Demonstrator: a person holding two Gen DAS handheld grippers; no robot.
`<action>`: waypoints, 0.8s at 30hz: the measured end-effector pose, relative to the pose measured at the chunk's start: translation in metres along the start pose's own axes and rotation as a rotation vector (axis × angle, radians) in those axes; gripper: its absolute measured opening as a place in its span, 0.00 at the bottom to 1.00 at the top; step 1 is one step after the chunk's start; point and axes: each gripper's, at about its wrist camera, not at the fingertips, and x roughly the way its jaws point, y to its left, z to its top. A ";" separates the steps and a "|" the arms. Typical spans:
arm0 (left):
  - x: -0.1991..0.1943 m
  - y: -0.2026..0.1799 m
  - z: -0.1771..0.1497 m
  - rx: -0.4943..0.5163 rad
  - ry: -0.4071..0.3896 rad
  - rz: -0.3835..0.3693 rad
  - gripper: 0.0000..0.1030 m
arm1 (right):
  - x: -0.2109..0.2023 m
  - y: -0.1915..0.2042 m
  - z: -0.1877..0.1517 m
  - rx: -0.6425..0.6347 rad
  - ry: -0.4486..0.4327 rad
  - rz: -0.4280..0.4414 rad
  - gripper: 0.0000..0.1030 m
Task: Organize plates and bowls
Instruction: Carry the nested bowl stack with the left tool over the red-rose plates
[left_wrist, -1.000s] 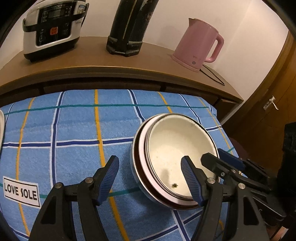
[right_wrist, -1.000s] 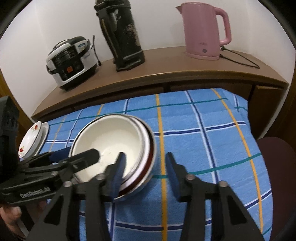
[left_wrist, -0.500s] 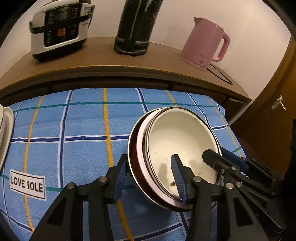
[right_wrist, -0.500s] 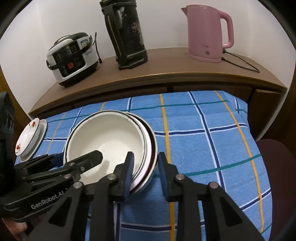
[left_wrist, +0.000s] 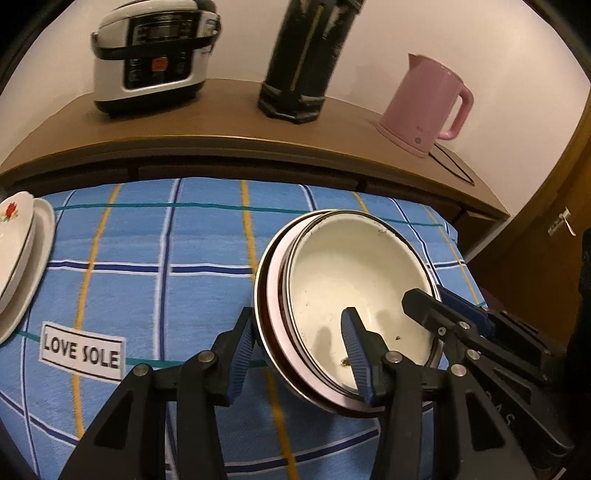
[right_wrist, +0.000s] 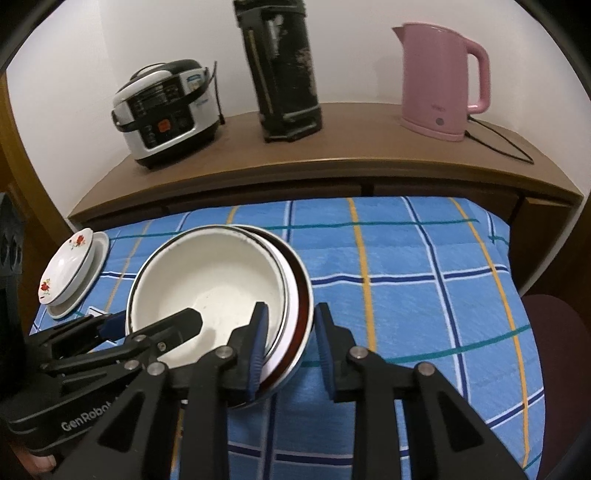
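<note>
While both grippers pinched the rim of the stack of bowls, the stack seemed to hang tilted a little above the blue checked cloth, so the step in hand was probably the carrying of these nested bowls to a new place. The left gripper had one pad outside the outermost, dark-rimmed bowl and the other pad inside the white inner bowl, and both pads pressed on the near edge. The right gripper held the opposite edge in the same way, one finger in the white bowl and one against the outer wall.

Near the left edge of the cloth lay a small pile of plates with red flowers. The next move, as it seemed, called for both hands to travel together and at the same height, because a difference between them could let the bowls slide on each other or slip out of the pads. Where the stack should go could not be told from the views.

A white label sewn on the cloth read "LOVE SOLE". On the body of the left gripper, seen from the right wrist, stood "GenRobot". The pink kettle carried a small logo too blurred to read.
</note>
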 end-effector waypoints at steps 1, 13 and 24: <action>-0.002 0.004 0.000 -0.008 -0.003 0.003 0.48 | 0.000 0.003 0.001 -0.005 0.000 0.003 0.25; -0.023 0.047 -0.002 -0.073 -0.039 0.055 0.48 | 0.012 0.052 0.008 -0.080 0.010 0.052 0.25; -0.040 0.082 0.001 -0.113 -0.061 0.094 0.48 | 0.022 0.093 0.017 -0.125 0.018 0.086 0.25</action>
